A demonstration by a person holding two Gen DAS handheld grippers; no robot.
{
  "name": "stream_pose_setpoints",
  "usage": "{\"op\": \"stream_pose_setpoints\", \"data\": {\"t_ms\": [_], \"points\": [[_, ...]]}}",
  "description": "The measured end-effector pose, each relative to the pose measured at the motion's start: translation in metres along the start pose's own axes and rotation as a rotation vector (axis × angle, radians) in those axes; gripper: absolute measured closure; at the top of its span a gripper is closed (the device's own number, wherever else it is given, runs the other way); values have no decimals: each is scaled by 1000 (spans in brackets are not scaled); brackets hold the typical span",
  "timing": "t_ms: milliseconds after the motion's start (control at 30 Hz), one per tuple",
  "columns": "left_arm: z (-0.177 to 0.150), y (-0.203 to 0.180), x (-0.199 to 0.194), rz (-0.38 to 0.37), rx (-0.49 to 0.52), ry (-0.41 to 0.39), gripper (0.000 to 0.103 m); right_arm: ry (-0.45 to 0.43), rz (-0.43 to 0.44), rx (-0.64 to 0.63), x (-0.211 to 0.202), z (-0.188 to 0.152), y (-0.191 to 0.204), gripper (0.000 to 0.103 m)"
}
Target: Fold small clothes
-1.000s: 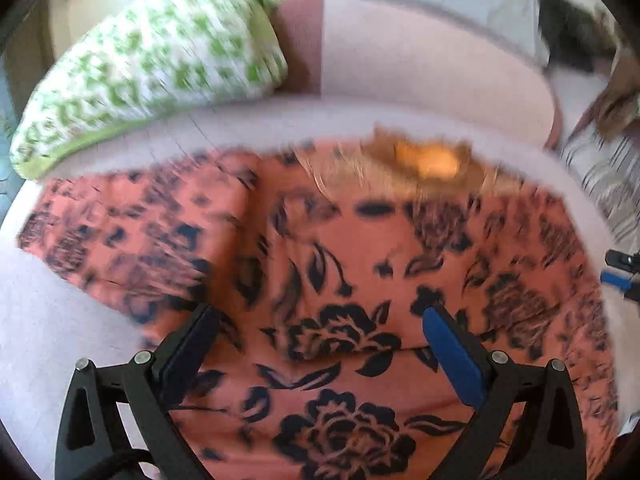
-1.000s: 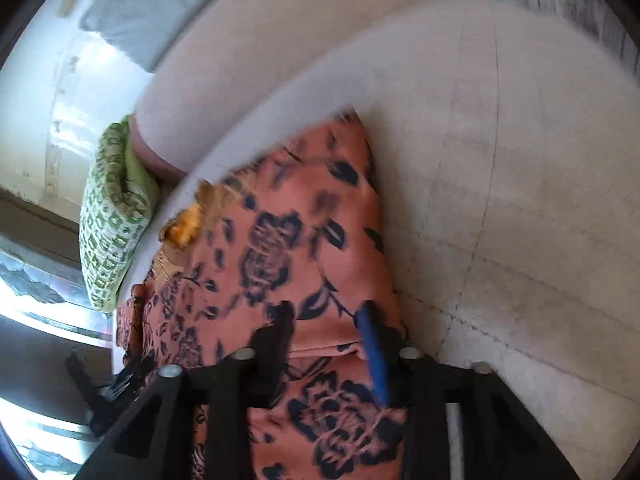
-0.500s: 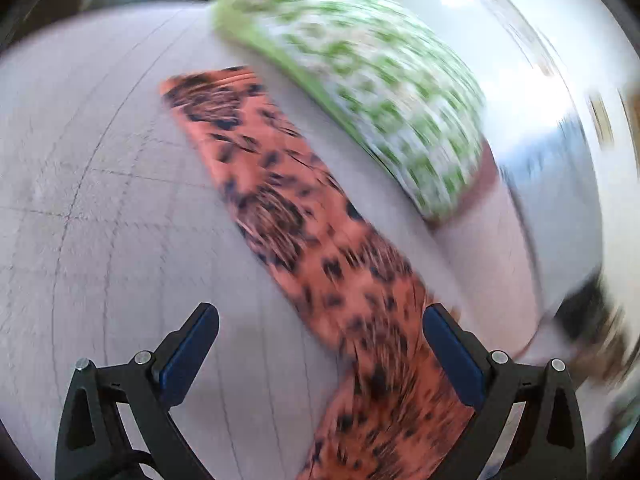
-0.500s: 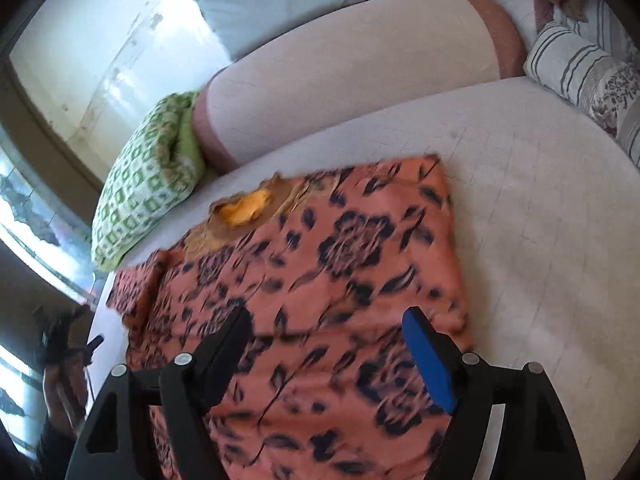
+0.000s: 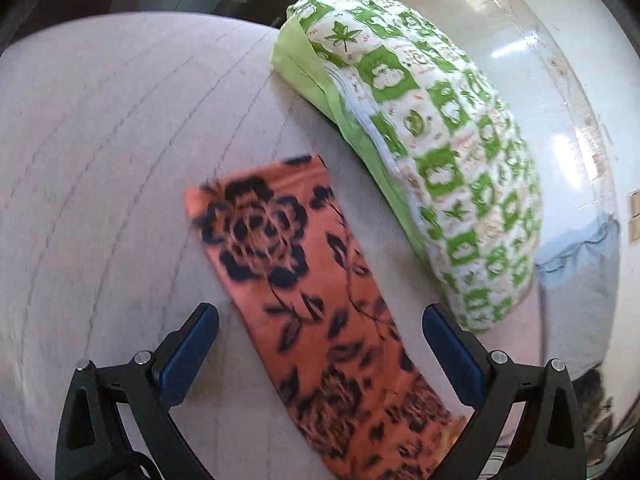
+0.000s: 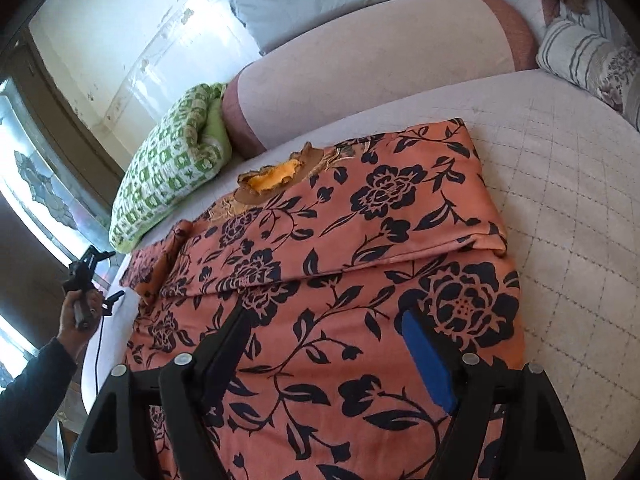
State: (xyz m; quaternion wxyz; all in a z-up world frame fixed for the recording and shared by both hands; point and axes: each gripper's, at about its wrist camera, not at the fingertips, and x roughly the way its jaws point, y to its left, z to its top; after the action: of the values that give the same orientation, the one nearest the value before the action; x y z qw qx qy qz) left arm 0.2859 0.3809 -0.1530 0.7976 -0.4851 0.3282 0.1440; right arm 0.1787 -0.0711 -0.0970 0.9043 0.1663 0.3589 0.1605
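In the left wrist view, the left gripper (image 5: 320, 330) has its fingers spread wide and pinching nothing. The free sleeve of the orange floral garment (image 5: 304, 300) runs out between them, flat on the pale quilted bed (image 5: 100, 160), its cuff end pointing away from the gripper. A green-and-white pillow (image 5: 440, 168) lies just beside the sleeve, on the far side of it from the bare bed. The pillow's print carries small lettering, too fine to read.

In the right wrist view, the right gripper (image 6: 324, 352) hovers over the near part of the garment (image 6: 360, 260), fingers spread and closed on nothing. The body of the garment lies flat on the bed (image 6: 560, 200), with one sleeve already turned in across the chest and the neckline's yellow lining showing toward the headboard cushion (image 6: 360, 80). Beyond the garment's far side, a hand (image 6: 76, 312) holds the left gripper near the sleeve that is still out.

Judged from this, folding is at an early stage: one sleeve is in, while the other sleeve and the body folds remain. No brand or label is legible.
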Motion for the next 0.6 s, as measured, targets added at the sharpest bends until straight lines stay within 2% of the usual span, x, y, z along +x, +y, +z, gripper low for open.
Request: {"op": "stream_pose_setpoints", "data": {"t_ms": [133,167,233,300,333,400,500,533,600], "points": [[4,-4,7,59,30,-6,4,-15,13,-1,0,2,0,22],[5,-6,9,79,35,-12,10,-17,15,0,0,2,0,22],[7,-11,15,162,61,-19,29,-15,24,1,1,2,0,22],[11,-14,21,217,73,-17,58,-15,25,-3,0,1,0,22],[14,-15,24,239,73,-15,65,-17,25,-4,0,1,-1,22],[21,-14,28,281,63,-3,96,-20,31,4,-1,2,-2,22],[27,-15,21,268,66,-8,98,-25,32,8,-2,2,-3,22],[26,-23,15,268,96,-27,99,-28,34,8,-2,2,-4,22],[9,-59,-8,253,234,-87,99,-38,32,6,-4,2,-4,22]]}}
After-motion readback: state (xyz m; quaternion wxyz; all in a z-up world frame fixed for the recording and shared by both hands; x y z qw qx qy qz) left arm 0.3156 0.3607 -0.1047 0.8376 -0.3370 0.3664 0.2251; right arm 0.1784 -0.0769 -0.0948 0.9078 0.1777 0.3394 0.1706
